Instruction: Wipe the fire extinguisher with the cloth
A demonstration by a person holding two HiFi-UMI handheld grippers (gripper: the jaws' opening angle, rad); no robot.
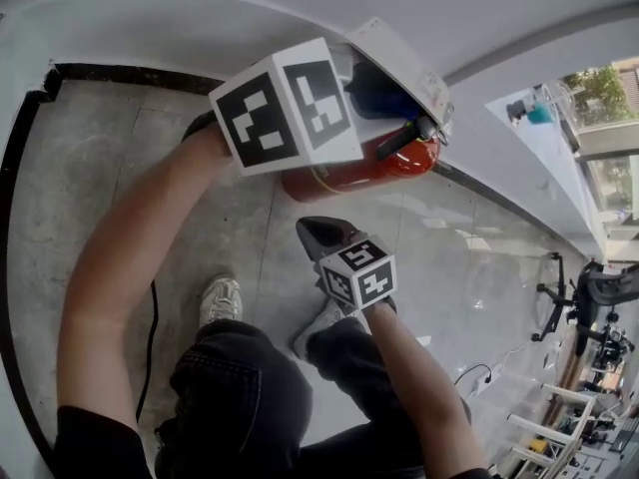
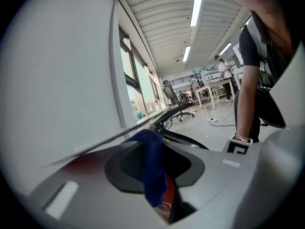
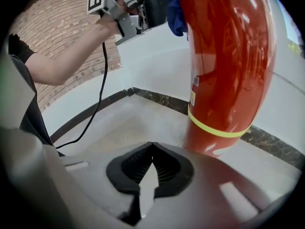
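Left gripper (image 2: 153, 149), clamped on the cloth (image 2: 152, 180), is at the upright fire extinguisher (image 3: 228, 56) upper flank; right gripper (image 3: 151, 149), closed and empty, waits near its base

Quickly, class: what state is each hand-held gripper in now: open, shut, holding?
Left hand-held gripper: shut on the blue cloth.
Right hand-held gripper: shut, empty.

glossy grey tiled floor (image 1: 90, 198), edged by a black border strip (image 1: 130, 73) along the white wall (image 1: 200, 8). on it: red fire extinguisher (image 1: 384, 163) upright near the wall, black cable (image 1: 150, 337), the person's white sneaker (image 1: 221, 299).
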